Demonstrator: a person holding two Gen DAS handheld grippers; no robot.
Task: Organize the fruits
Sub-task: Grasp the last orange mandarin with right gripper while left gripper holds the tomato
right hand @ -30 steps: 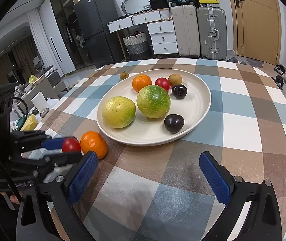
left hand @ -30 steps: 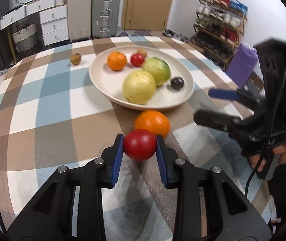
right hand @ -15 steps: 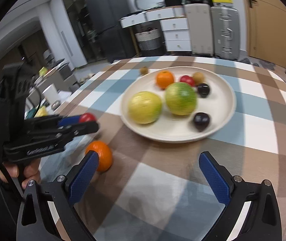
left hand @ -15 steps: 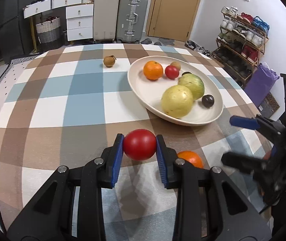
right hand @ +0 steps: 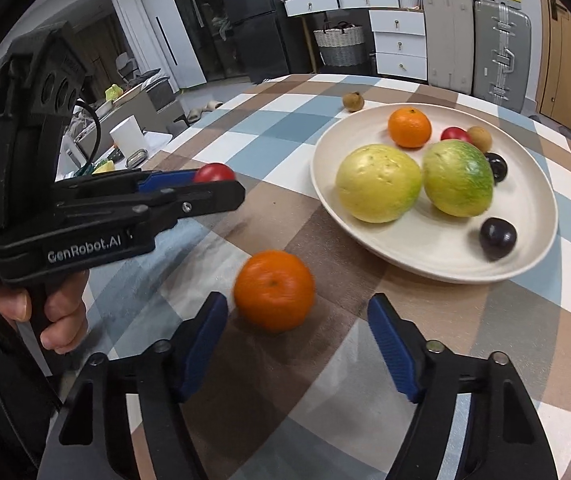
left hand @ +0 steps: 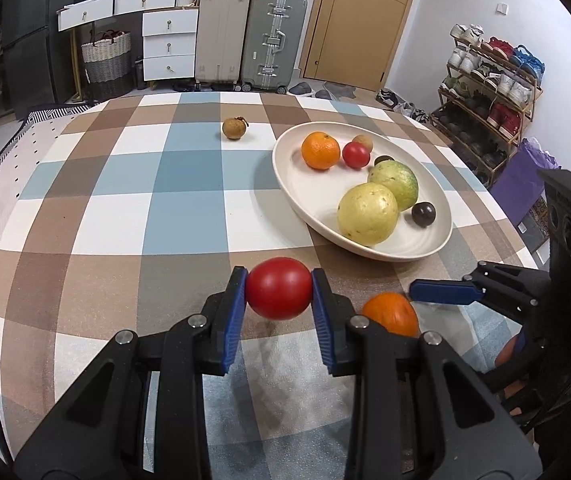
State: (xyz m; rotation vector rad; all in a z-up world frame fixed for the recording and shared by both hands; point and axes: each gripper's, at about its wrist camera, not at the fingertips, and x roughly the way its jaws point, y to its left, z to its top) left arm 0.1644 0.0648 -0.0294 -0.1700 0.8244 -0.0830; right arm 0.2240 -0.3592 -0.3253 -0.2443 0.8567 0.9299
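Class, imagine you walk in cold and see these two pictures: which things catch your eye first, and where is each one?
First, the red tomato pinched between the blue pads of the left tool, held above the checked tablecloth. Next, the loose orange on the cloth just ahead of the right tool, whose jaws have just been closing but do not touch it. Behind them sits the cream plate with two large yellow-green fruits and smaller ones.
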